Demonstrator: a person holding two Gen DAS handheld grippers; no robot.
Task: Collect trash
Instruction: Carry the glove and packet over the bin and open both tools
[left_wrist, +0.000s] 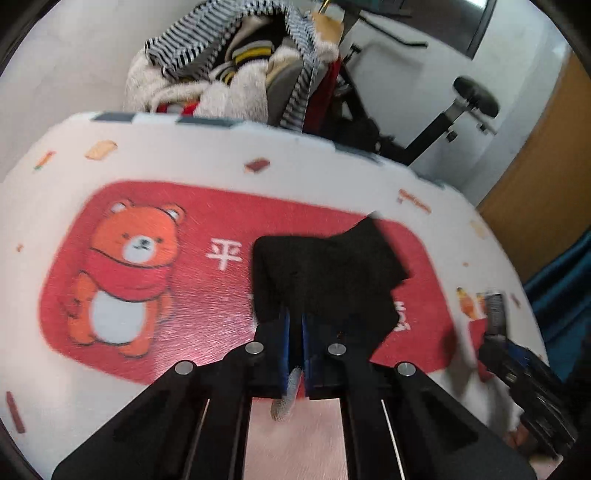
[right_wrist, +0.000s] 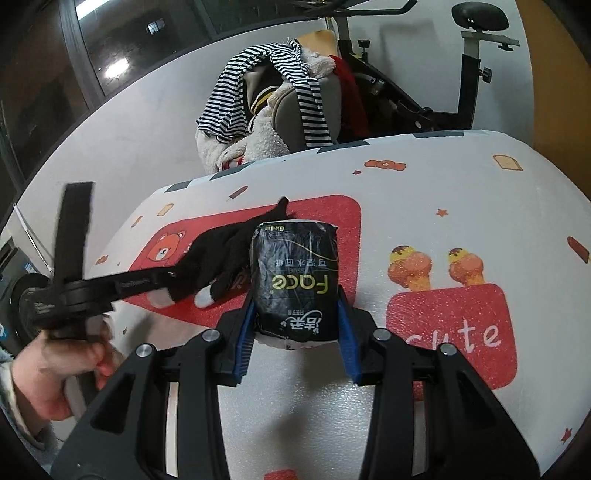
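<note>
- Progress: I am judging the collection as only begun. Both items are in my grip, but no bin or bag is showing in either view, so the drop-off is remaining.
- My left gripper (left_wrist: 295, 332) is pinching the black glove (left_wrist: 325, 273). Its blue pads are pressed nearly together on the cloth, and a grey fingertip of the glove is hanging below the jaws at 6 o'clock.
- The glove is draping forward onto the red bear panel of the table mat (left_wrist: 184, 162), with the bear lying at 9 o'clock of it.
- My right gripper (right_wrist: 297, 336) is clamping the black tissue pack (right_wrist: 293, 280). The jaws are standing partly spread, with both pads bearing on the pack's sides.
- The pack is sitting upright between the pads, above the mat; whether it is touching the surface I cannot tell.
- From the right wrist view, the left gripper and the glove are lying at 9 o'clock of the pack, just beside it.
</note>
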